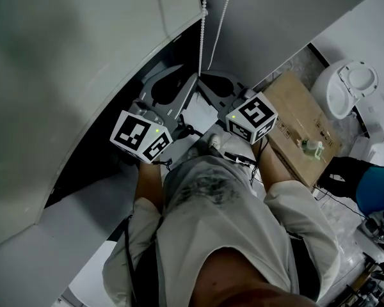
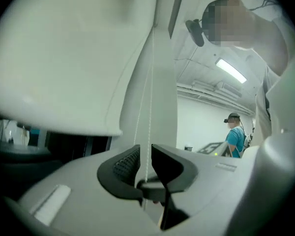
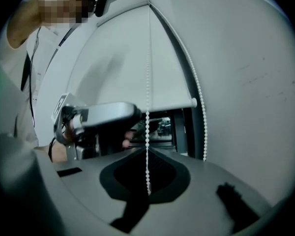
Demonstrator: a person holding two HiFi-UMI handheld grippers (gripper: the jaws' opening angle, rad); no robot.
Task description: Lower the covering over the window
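A white roller blind (image 1: 83,75) hangs part way down over a dark window (image 1: 105,142). Its white bead chain (image 1: 203,24) drops in two strands at the blind's right edge. In the left gripper view the chain (image 2: 148,132) runs down through a visible gap between the pads of my left gripper (image 2: 146,154), which is open. My right gripper (image 3: 147,154) points level just below, shut on the same strand (image 3: 147,132). The second strand (image 3: 200,122) hangs free to the right. In the head view the left gripper (image 1: 193,80) and the right gripper (image 1: 205,78) meet at the chain.
A cardboard box (image 1: 301,123) with a small bottle (image 1: 312,147) on it stands to the right of me. Beyond it is a white round fixture (image 1: 345,85). A person in a blue shirt (image 1: 374,190) stands at the far right. The blind's bottom bar (image 3: 172,103) is level with the left gripper.
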